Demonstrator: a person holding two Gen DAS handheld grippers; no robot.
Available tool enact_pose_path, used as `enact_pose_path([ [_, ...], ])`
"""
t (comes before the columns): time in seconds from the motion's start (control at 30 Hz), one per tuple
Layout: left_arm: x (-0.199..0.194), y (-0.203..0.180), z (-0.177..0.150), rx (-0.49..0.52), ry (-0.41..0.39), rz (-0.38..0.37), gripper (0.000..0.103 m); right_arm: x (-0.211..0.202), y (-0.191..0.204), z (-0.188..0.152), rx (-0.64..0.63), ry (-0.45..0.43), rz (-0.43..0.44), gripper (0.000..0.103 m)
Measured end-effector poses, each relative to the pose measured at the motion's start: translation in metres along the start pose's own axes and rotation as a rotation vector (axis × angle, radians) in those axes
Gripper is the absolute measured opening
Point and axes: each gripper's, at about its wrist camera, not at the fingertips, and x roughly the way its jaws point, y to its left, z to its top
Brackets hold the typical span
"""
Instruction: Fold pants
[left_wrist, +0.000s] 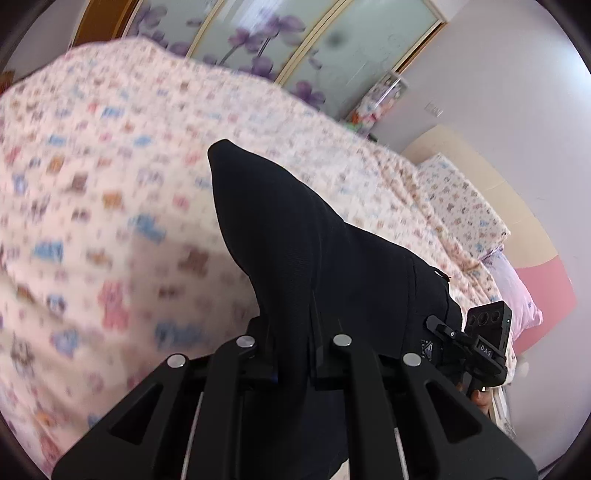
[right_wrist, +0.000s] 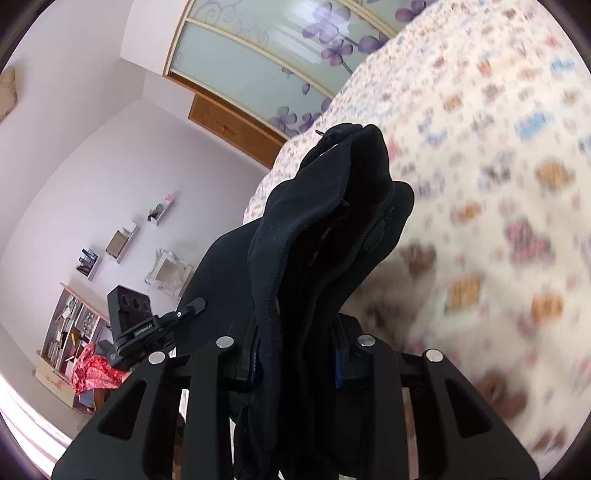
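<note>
The black pants hang lifted above the bed, stretched between both grippers. My left gripper is shut on one end of the cloth, which drapes over its fingers and hides them. My right gripper is shut on a bunched, folded edge of the pants, with the waistband hem curling above it. The right gripper also shows at the right of the left wrist view, and the left gripper at the left of the right wrist view. The fingertips are hidden by fabric in both views.
The bed has a cream quilt with a small cartoon print, blurred by motion. A pillow and pink headboard lie at the right. A wardrobe with purple flower panels stands behind. Shelves line the wall.
</note>
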Motion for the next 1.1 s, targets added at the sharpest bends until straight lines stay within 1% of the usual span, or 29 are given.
enact_pose_path([
  [0.1, 0.011, 0.002, 0.011, -0.031, -0.021, -0.012, 0.01, 0.002, 0.004, 0.02, -0.027, -0.016, -0.025, 0.029],
  [0.2, 0.033, 0.015, 0.016, -0.06, -0.018, -0.006, 0.01, 0.011, -0.003, 0.034, -0.046, -0.012, -0.066, 0.029],
  [0.23, 0.043, 0.02, 0.015, -0.071, -0.009, 0.006, 0.011, 0.014, -0.009, 0.036, -0.039, -0.006, -0.079, 0.029],
  [0.3, 0.067, 0.036, 0.011, -0.11, 0.029, 0.028, 0.012, 0.026, -0.036, 0.035, 0.002, 0.012, -0.128, 0.029],
  [0.33, 0.081, 0.047, 0.007, -0.143, 0.051, 0.042, 0.013, 0.033, -0.049, 0.032, 0.021, 0.024, -0.161, 0.029],
  [0.37, 0.09, 0.057, 0.003, -0.169, 0.053, 0.05, 0.015, 0.039, -0.065, 0.027, 0.046, 0.03, -0.196, 0.03],
  [0.4, 0.093, 0.064, 0.001, -0.186, 0.041, 0.047, 0.019, 0.04, -0.077, 0.023, 0.071, 0.023, -0.191, 0.03],
  [0.47, 0.096, 0.076, -0.002, -0.223, 0.024, 0.01, 0.026, 0.038, -0.088, 0.018, 0.093, 0.0, -0.151, 0.032],
  [0.5, 0.098, 0.08, -0.003, -0.231, 0.023, 0.01, 0.033, 0.038, -0.087, 0.017, 0.084, -0.003, -0.159, 0.036],
  [0.53, 0.099, 0.083, -0.004, -0.234, 0.023, 0.029, 0.042, 0.04, -0.085, 0.016, 0.074, -0.004, -0.185, 0.039],
  [0.6, 0.096, 0.089, -0.006, -0.249, 0.018, 0.034, 0.048, 0.041, -0.08, 0.014, 0.065, 0.002, -0.232, 0.055],
  [0.67, 0.083, 0.094, -0.006, -0.276, -0.013, 0.043, 0.051, 0.037, -0.077, 0.012, 0.063, 0.005, -0.268, 0.057],
  [0.73, 0.063, 0.096, -0.003, -0.28, -0.065, 0.082, 0.061, 0.022, -0.071, 0.013, 0.067, -0.024, -0.297, 0.058],
  [0.77, 0.05, 0.095, -0.001, -0.269, -0.103, 0.103, 0.062, 0.012, -0.069, 0.015, 0.063, -0.054, -0.31, 0.058],
  [0.8, 0.033, 0.089, 0.003, -0.235, -0.158, 0.131, 0.063, 0.001, -0.064, 0.018, 0.053, -0.097, -0.324, 0.058],
  [0.83, 0.018, 0.08, 0.007, -0.186, -0.206, 0.14, 0.066, -0.013, -0.054, 0.021, 0.027, -0.163, -0.337, 0.058],
  [0.87, 0.011, 0.071, 0.009, -0.148, -0.23, 0.137, 0.07, -0.019, -0.047, 0.021, 0.01, -0.191, -0.326, 0.058],
  [0.9, 0.005, 0.055, 0.012, -0.088, -0.252, 0.107, 0.081, -0.022, -0.037, 0.024, -0.01, -0.214, -0.281, 0.059],
  [0.93, 0.005, 0.036, 0.014, -0.027, -0.25, 0.058, 0.088, -0.019, -0.028, 0.028, -0.021, -0.208, -0.226, 0.061],
  [0.97, 0.008, 0.025, 0.014, 0.001, -0.239, 0.034, 0.09, -0.013, -0.023, 0.029, -0.019, -0.191, -0.199, 0.066],
  [1.0, 0.017, 0.011, 0.015, 0.038, -0.205, 0.002, 0.091, -0.003, -0.019, 0.032, -0.014, -0.161, -0.174, 0.067],
  [1.07, 0.042, -0.006, 0.014, 0.067, -0.129, -0.019, 0.091, 0.012, -0.02, 0.035, 0.001, -0.13, -0.16, 0.067],
  [1.1, 0.052, -0.007, 0.012, 0.066, -0.104, -0.005, 0.091, 0.018, -0.024, 0.036, 0.015, -0.118, -0.163, 0.067],
])
